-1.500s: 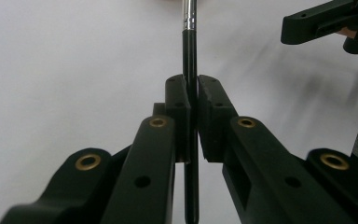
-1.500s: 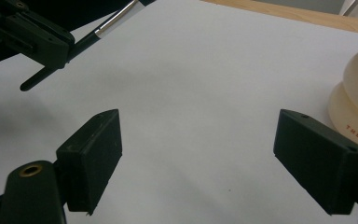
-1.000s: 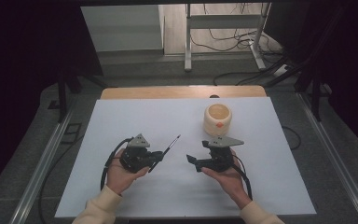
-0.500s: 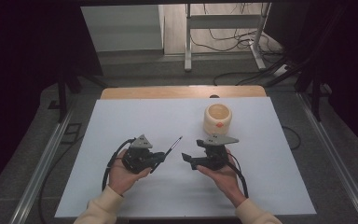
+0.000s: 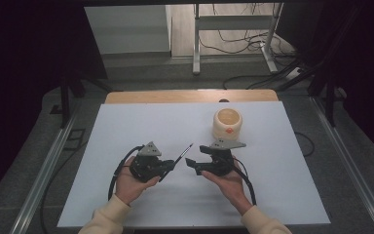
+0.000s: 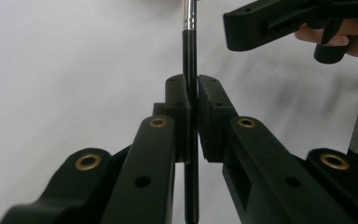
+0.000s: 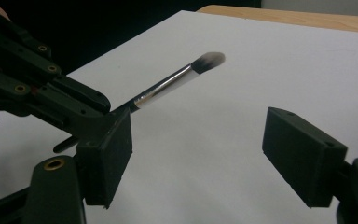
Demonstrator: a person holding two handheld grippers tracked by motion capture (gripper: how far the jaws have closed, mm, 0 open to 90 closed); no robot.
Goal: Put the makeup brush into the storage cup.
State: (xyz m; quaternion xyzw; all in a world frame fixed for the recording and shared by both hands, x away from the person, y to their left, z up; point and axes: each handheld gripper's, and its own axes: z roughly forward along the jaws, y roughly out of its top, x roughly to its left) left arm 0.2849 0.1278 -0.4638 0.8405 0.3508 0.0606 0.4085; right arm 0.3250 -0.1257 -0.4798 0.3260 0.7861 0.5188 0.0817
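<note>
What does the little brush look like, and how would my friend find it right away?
Start at the big white table and find the person's left gripper near its middle. Clamped in its black jaws is a thin black-handled makeup brush with a silver metal collar and a dark-tipped tuft. Unlike the round cream jar behind, it is long, skinny and held off the table.

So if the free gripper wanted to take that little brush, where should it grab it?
Probably on the silver ferrule, just below the bristles. The brush sticks out from the left gripper, shut on its black handle, so that bare stretch is free. The right gripper, jaws just narrowing with nothing between them, should close across it from the side.
</note>
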